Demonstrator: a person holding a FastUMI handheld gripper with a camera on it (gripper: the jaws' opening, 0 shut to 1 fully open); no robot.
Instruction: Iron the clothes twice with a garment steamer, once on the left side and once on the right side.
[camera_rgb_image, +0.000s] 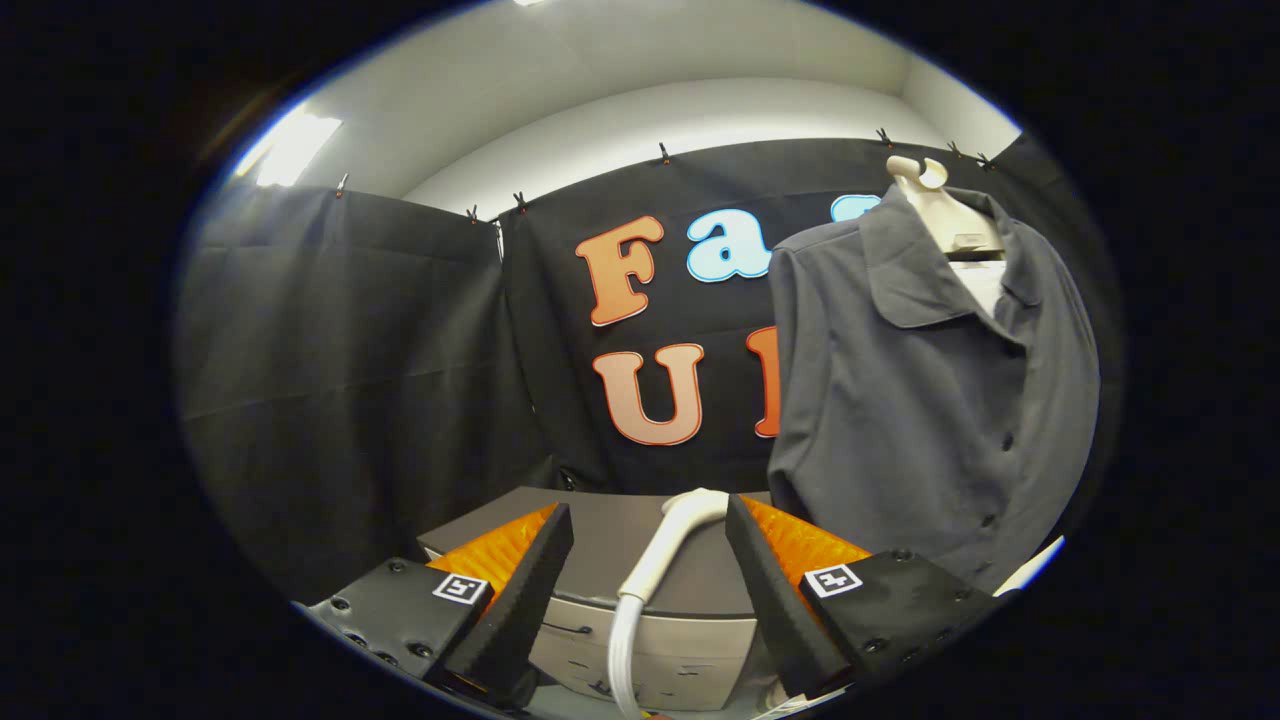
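Ahead, the gripper (650, 520) stood open, its fingers spread apart with the white steamer handle (665, 545) between them, touching neither. Its hose (622, 650) ran down over a grey box (650, 600). The grey shirt (930, 390) hung on a hanger (935, 200) beyond the right finger.

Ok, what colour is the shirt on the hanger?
Plain dark grey, no pattern, seen best in the gripper view: the shirt hangs beyond the open tool, which flanks the steamer handle.

We count one grey shirt (930, 400) on one hanger (945, 215), one white steamer head (675, 545) with one hose (625, 650), one grey box (640, 600), and two gripper fingers (530, 590) spread apart.
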